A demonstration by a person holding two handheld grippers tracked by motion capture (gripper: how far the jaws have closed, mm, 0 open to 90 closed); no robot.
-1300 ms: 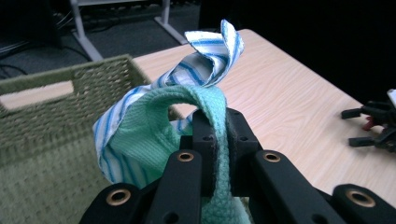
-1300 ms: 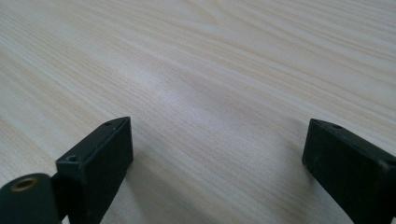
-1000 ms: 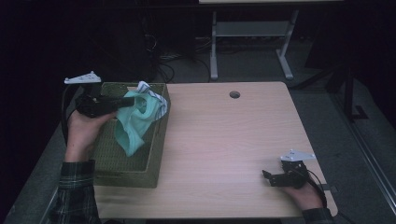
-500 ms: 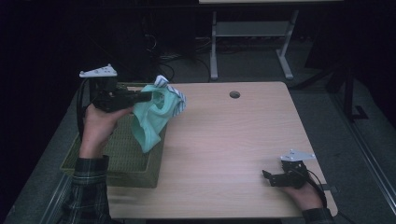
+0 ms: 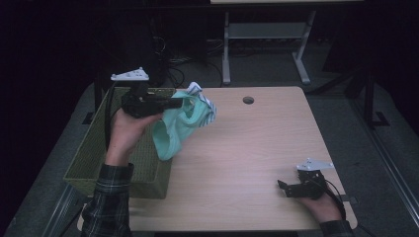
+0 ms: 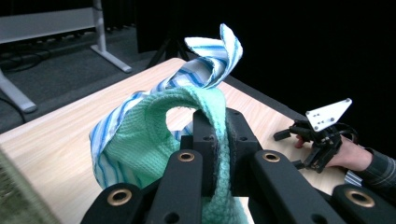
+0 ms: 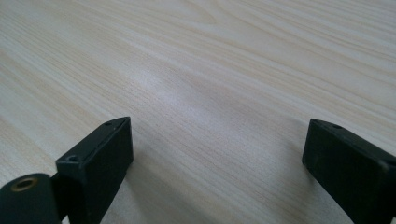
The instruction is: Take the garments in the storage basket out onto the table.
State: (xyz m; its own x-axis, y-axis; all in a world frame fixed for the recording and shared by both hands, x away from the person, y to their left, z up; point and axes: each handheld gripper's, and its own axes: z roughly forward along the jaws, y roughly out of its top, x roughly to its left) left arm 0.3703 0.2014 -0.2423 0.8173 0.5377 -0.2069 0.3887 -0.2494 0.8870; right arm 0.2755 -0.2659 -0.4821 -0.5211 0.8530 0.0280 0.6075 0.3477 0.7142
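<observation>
A mint-green cloth with a blue-and-white striped edge (image 5: 179, 126) hangs in the air over the table's left side, beside the basket. My left gripper (image 5: 179, 102) is shut on its upper fold; in the left gripper view the green knit (image 6: 154, 135) is pinched between the black jaws, left gripper (image 6: 219, 140), and the striped edge curls up behind. My right gripper (image 5: 282, 187) rests low on the wooden table (image 5: 257, 148) at the front right, jaws wide apart, with only bare wood between them in the right gripper view, right gripper (image 7: 217, 154).
An olive woven basket (image 5: 94, 158) stands on the table's left edge, under my left forearm. A round cable hole (image 5: 248, 100) sits near the table's far edge. A white metal frame (image 5: 267, 34) stands on the dark floor beyond.
My left gripper has carried the cloth up out of the basket and to the right, so it now hangs over the table's wood. The right gripper has stayed put.
</observation>
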